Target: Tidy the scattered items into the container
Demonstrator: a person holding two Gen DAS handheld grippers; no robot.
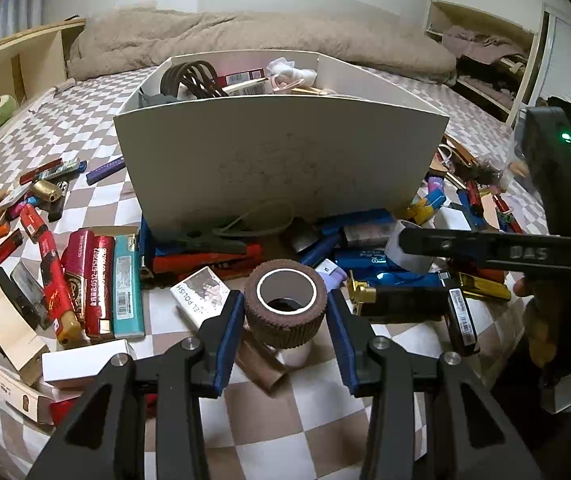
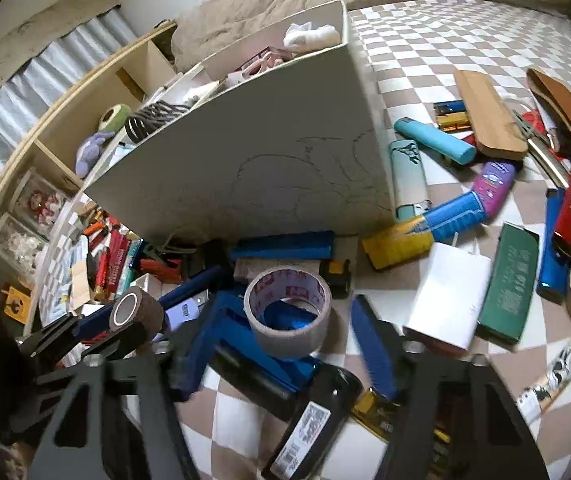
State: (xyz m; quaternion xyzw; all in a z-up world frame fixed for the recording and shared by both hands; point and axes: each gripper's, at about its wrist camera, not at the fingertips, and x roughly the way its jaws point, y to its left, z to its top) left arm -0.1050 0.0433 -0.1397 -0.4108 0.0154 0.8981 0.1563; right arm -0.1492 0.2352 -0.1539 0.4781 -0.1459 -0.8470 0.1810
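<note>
A white cardboard box [image 1: 277, 152] [image 2: 265, 160] stands on the checkered bed cover and holds a hair clip, small packs and tissue. My left gripper [image 1: 285, 308] is shut on a brown ribbed roll [image 1: 285, 304] in front of the box; the same roll [image 2: 135, 312] shows at the left of the right wrist view. My right gripper [image 2: 289, 308] straddles a grey tape roll with red print [image 2: 289, 312] [image 1: 401, 256]. Its right blue pad stands apart from the roll, so it is open. Its black finger [image 1: 485, 246] reaches in from the right.
Several lighters [image 1: 101, 284] [image 2: 433, 140], small cartons [image 2: 445, 296], a green case [image 2: 505, 280] and blue packs [image 2: 285, 244] crowd the cover around the box. A wooden shelf [image 2: 85, 112] runs along the left. A beige blanket [image 1: 245, 36] lies behind the box.
</note>
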